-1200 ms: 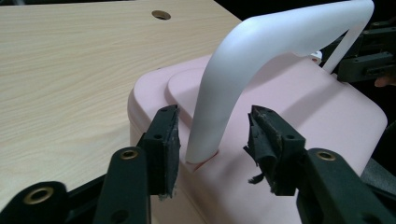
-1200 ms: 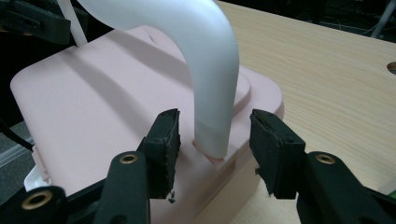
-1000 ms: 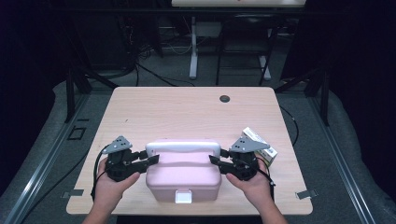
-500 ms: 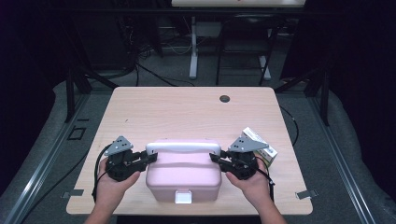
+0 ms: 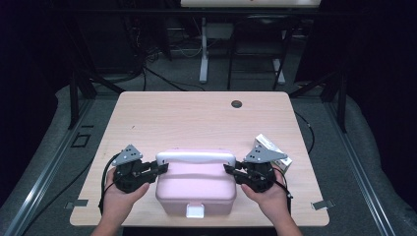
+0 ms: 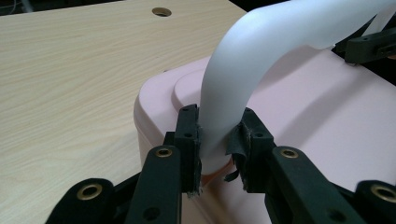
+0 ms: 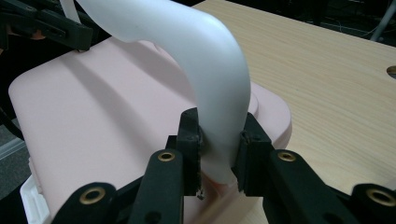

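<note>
At each end of the white curved plastic handle [image 5: 195,158] on the pink plastic box [image 5: 196,189], your left gripper [image 6: 218,140] and right gripper [image 7: 219,137] have just clamped on; lift both evenly so it stays level.

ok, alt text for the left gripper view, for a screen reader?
The left gripper has its two black jaws closed on one end of the white handle of a pink box. The box sits on a light wooden table; the other gripper's jaws hold the handle's far end.
</note>
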`<act>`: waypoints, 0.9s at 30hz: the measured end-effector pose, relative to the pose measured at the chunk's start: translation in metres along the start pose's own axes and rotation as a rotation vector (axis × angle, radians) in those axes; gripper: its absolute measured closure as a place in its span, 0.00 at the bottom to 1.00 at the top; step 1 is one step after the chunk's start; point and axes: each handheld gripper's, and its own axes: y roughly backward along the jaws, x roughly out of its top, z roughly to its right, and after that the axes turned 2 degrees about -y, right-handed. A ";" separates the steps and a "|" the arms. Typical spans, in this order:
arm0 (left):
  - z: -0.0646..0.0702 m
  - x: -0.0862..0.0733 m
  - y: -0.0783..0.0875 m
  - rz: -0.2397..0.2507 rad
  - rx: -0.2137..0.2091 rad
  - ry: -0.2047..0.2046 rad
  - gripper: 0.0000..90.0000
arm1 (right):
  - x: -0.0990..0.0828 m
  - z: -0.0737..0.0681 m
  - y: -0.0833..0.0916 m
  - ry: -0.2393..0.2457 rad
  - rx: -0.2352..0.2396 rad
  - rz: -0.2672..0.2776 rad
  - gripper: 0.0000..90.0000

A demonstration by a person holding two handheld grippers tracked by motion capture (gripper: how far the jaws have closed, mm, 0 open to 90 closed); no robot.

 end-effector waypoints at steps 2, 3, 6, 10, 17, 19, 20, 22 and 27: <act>0.001 0.000 0.000 -0.003 -0.003 -0.003 0.81 | 0.000 0.000 0.001 0.001 -0.001 -0.001 0.82; 0.002 0.000 0.000 -0.006 -0.008 -0.002 0.81 | 0.000 0.000 0.003 -0.005 -0.003 -0.002 0.82; 0.002 0.000 0.000 -0.004 -0.010 0.000 0.81 | 0.000 -0.001 0.004 -0.001 -0.006 -0.002 0.82; 0.002 0.001 0.000 -0.003 -0.012 -0.003 0.81 | 0.000 -0.002 0.005 0.002 -0.008 -0.002 0.82; 0.004 0.007 0.005 0.013 -0.013 -0.014 0.81 | 0.002 -0.001 0.009 -0.007 -0.005 0.025 0.82; 0.003 0.008 0.005 0.012 -0.017 -0.014 0.81 | 0.002 -0.001 0.009 -0.009 -0.005 0.027 0.82; 0.003 0.009 0.005 0.019 -0.018 -0.011 0.81 | 0.003 -0.001 0.009 -0.010 -0.006 0.032 0.82; 0.002 0.011 0.005 0.022 -0.018 -0.008 0.81 | 0.004 0.000 0.009 -0.015 -0.004 0.037 0.82; 0.000 0.017 0.007 0.023 -0.022 -0.005 0.81 | 0.010 0.000 0.011 -0.013 -0.006 0.048 0.82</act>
